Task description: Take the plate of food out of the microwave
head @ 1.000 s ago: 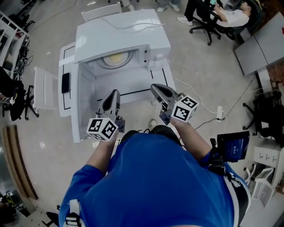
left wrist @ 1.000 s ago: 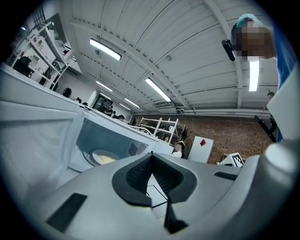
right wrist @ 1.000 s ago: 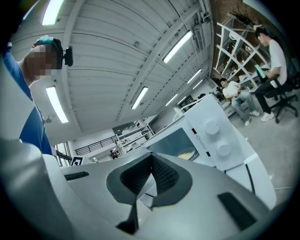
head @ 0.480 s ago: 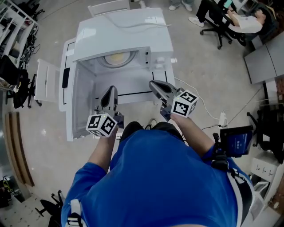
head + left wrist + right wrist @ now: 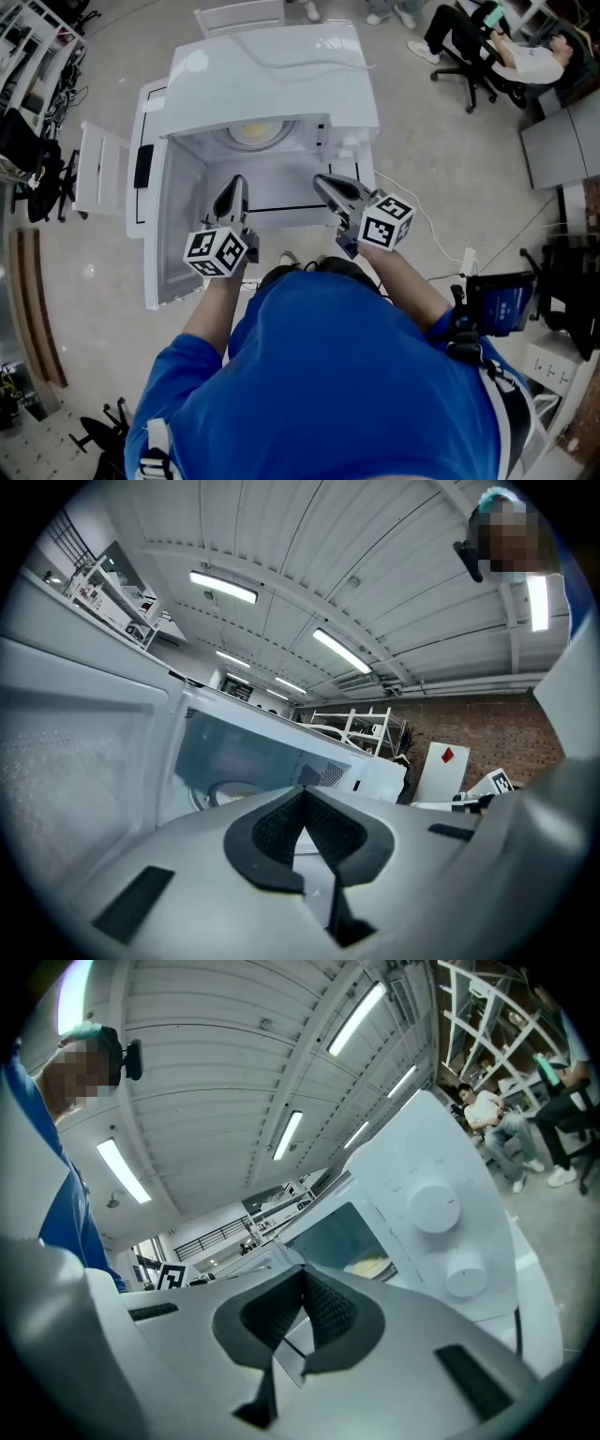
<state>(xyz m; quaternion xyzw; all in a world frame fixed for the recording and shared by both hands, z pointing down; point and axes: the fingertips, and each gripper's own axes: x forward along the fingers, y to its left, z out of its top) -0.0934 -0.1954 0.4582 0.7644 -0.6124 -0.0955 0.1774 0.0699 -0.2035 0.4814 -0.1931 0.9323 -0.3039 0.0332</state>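
Plate of yellow food (image 5: pixel 255 134), round and pale, sits deep inside the boxy white microwave oven (image 5: pixel 272 66), at the middle of its cavity floor. The microwave's white door (image 5: pixel 178 225) stands swung open at its left side. My left gripper (image 5: pixel 235 190) hovers just before the microwave's opening, jaws clenched on nothing. My right gripper (image 5: pixel 322 180) is beside it before the opening's right half, near the two round knobs (image 5: pixel 435 1208), likewise clenched and empty.
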